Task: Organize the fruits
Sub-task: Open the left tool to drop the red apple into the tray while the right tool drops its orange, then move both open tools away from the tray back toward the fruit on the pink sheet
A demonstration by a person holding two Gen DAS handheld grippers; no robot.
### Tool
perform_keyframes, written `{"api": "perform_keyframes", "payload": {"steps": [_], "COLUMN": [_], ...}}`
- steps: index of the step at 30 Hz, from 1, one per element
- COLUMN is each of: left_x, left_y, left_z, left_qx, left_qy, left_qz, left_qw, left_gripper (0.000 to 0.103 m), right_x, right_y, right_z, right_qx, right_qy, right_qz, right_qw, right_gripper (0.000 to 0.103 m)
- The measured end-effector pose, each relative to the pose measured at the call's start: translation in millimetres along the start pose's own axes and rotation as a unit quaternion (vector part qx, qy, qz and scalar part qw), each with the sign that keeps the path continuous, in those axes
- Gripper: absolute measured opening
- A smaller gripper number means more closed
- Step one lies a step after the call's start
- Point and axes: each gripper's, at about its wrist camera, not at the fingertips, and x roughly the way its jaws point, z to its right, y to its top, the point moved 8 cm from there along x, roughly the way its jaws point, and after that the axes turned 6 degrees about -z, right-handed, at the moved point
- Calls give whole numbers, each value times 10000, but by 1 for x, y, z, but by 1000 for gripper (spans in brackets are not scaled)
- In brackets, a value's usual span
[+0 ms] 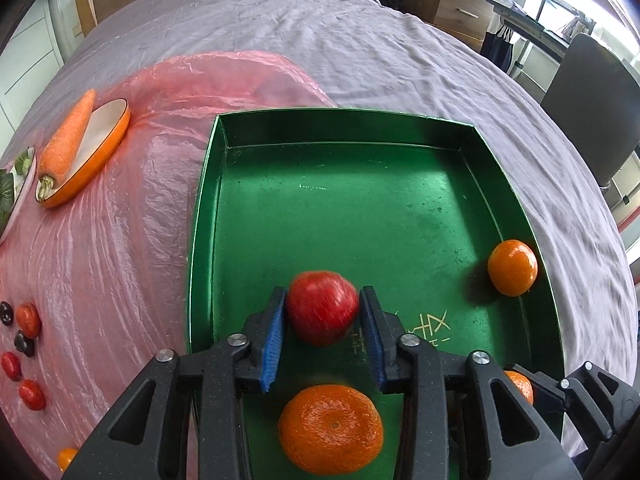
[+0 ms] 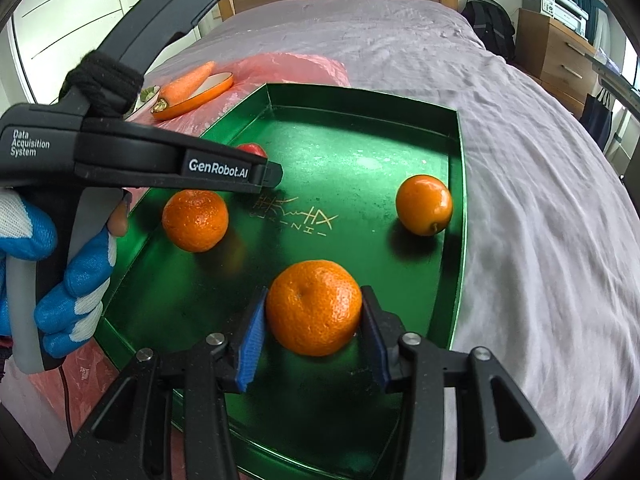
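Note:
A green tray [image 1: 352,128] lies on the bed; it also shows in the right wrist view [image 2: 360,96]. My left gripper [image 1: 322,314] is shut on a red apple [image 1: 322,312] held over the tray; the apple's top peeks above the left gripper body in the right wrist view [image 2: 251,149]. My right gripper [image 2: 314,314] is shut on an orange [image 2: 314,306] over the tray's near part. Two more oranges lie in the tray, one at the left [image 2: 195,220] and one by the right wall [image 2: 424,205]. In the left wrist view these are the orange below my fingers [image 1: 330,428] and the right one [image 1: 513,267].
A carrot [image 1: 68,140] rests on an orange dish [image 1: 100,152] on pink plastic sheeting [image 1: 120,260] left of the tray. Several small red and dark fruits [image 1: 24,344] lie on the sheeting at the left edge. A chair [image 1: 592,104] and drawers [image 1: 452,0] stand beyond the bed.

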Motion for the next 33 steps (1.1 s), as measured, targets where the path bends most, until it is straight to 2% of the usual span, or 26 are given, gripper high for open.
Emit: {"api": "perform_keyframes", "payload": {"steps": [1, 3, 8, 14, 17, 20, 23, 26, 33], "left_x": [0, -2, -19, -53, -68, -82, -94, -110, -147], "left_y": [0, 1, 3, -1, -7, -18, -33, -50, -88], "left_z": [0, -2, -5, -3, -3, -4, -4, -7, -19], "left_qx": [-20, -58, -119, -77, -8, 15, 101, 133, 135], "left_qy": [-77, -118, -278, -491, -474, -525, -426, -418, -456], "left_qz": [-16, -1, 139, 375, 484, 512, 587, 692, 867], "left_qw": [10000, 9999, 9994, 9981, 9977, 9973, 9973, 9966, 9951], "left_gripper": [40, 42, 47, 47, 47, 47, 47, 47, 47], "right_x": [0, 0, -11, -33, -47, -59, -75, -93, -130], "right_y": [0, 0, 2, 1, -3, -8, -16, -22, -39], "right_z": [0, 0, -1, -4, -7, -8, -13, -18, -29], "right_qx": [-4, 20, 56, 165, 279, 429, 515, 523, 858], "right_qy": [-2, -27, -56, -78, -67, -8, 105, -90, 9], "right_qz": [-5, -4, 81, 215, 278, 312, 424, 567, 866], "right_qw": [10000, 10000, 9999, 9996, 9992, 9986, 9977, 9970, 9925], "right_gripper": [92, 103, 103, 103, 103, 103, 103, 103, 103]}}
